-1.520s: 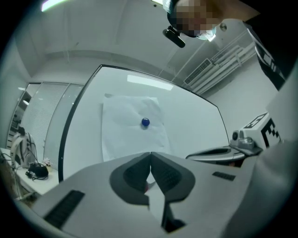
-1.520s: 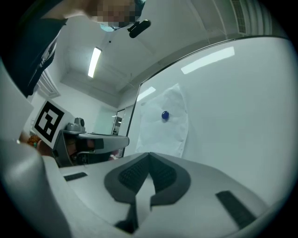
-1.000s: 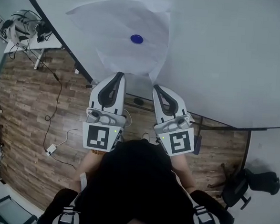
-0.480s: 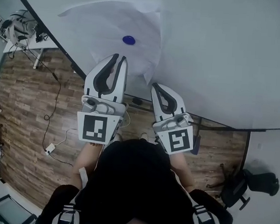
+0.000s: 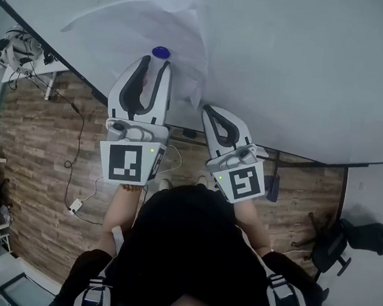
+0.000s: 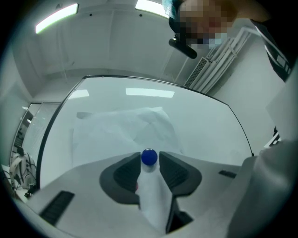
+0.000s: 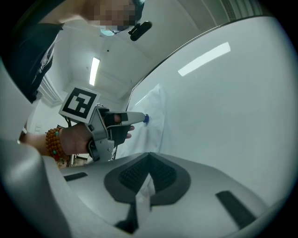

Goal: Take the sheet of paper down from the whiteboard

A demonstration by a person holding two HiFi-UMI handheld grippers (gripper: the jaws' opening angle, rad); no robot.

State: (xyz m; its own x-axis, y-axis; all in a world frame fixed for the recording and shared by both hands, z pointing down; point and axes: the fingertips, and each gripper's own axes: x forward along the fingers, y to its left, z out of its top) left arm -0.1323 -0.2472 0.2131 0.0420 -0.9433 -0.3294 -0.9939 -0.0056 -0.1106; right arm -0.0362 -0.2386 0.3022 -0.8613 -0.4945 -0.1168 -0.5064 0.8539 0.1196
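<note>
One sheet [image 5: 135, 29] edge in right gripper [image 7: 149, 158]

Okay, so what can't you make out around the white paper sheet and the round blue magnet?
- Head view: the white paper sheet's lower edge, behind the left gripper and right gripper.
- Left gripper view: most of the sheet's lower part, behind that gripper, its jaws just opening around the round blue magnet.
- Right gripper view: the magnet, mostly behind the left gripper's tip.

I see crumpled paper [image 5: 122, 26] all round the magnet [image 5: 160, 51]; farther right of it, bare whiteboard [image 5: 302, 65].
</note>
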